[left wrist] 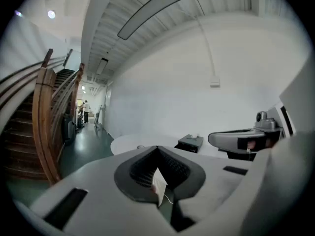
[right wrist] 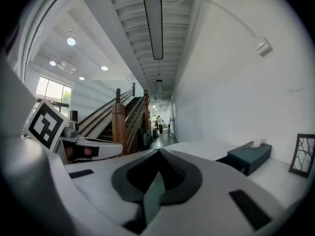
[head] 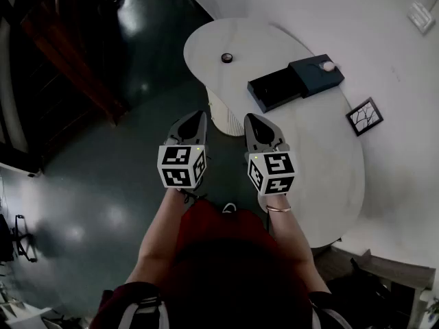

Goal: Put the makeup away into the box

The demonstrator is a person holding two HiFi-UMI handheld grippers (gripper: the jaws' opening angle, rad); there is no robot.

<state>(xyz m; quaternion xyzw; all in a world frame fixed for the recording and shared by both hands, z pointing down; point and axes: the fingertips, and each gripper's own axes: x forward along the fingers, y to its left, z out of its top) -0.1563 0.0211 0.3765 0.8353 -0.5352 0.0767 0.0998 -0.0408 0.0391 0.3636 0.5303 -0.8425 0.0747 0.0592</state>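
Observation:
A dark box with its drawer pulled out lies on the white curved table; it also shows far off as the box and the box. A small pale item rests on the box's lid. A small round dark item sits alone near the table's far edge. My left gripper and right gripper are side by side in the air short of the table. Both are shut, with nothing between the jaws and far from the box.
A framed picture lies on the table to the right of the box. A white wall runs behind the table. A dark glossy floor spreads to the left, with a wooden staircase and people far down the corridor.

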